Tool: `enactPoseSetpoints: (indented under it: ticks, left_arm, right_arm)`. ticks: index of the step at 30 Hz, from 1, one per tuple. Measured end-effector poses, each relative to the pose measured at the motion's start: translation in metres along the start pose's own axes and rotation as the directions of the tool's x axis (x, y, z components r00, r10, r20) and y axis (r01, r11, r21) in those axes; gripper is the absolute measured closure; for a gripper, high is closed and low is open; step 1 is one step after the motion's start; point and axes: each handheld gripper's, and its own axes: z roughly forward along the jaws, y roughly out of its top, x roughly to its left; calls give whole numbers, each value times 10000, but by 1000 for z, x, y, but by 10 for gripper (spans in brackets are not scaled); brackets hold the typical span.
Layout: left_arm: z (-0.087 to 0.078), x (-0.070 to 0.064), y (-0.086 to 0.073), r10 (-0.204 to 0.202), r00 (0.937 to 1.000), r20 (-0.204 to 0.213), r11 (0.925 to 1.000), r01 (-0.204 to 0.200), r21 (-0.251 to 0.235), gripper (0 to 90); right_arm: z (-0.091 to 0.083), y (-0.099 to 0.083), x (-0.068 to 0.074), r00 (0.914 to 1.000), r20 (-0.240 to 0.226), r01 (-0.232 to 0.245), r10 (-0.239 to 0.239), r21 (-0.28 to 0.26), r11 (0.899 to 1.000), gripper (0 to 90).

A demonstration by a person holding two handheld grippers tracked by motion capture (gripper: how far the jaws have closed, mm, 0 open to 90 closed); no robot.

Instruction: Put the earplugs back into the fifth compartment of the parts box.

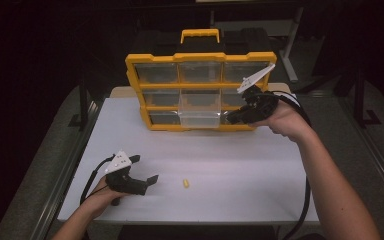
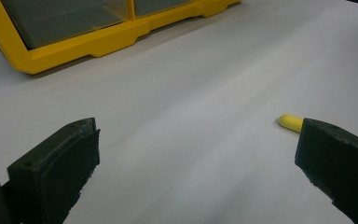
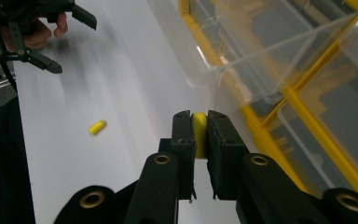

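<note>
Two small yellow foam earplugs were in play. One earplug (image 3: 199, 133) sat clamped between the jaws of the right gripper (image 3: 199, 126), held just in front of the clear plastic drawer (image 1: 199, 116) pulled out from the bottom row of the yellow-framed organiser case (image 1: 200, 57), which had nine drawers. The other earplug (image 1: 185, 183) lay on the white table (image 1: 240, 170), just beyond the left gripper (image 1: 142, 169), whose jaws stood wide apart. That hand rested low near the table's front edge; the right forearm reached forward to the case.
</note>
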Motion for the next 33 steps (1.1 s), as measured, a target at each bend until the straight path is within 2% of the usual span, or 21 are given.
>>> enactPoseSetpoints:
  ticks: [16, 22, 33]
  left_arm:
    - [0, 0, 0, -21, 10000, -4, 10000, 21, 9, 0]
    - [0, 0, 0, -12, 10000, 4, 10000, 12, 3, 0]
    - [-1, 0, 0, -25, 10000, -7, 10000, 25, 0, 0]
  right_arm:
    - [-16, 41, -3, 9990, 279, 372, -363, -344, 9987, 800]
    - [-10, 50, -6, 9990, 277, 360, -352, -303, 9989, 798]
    - [17, 69, -10, 9991, 137, 413, -412, -112, 9991, 792]
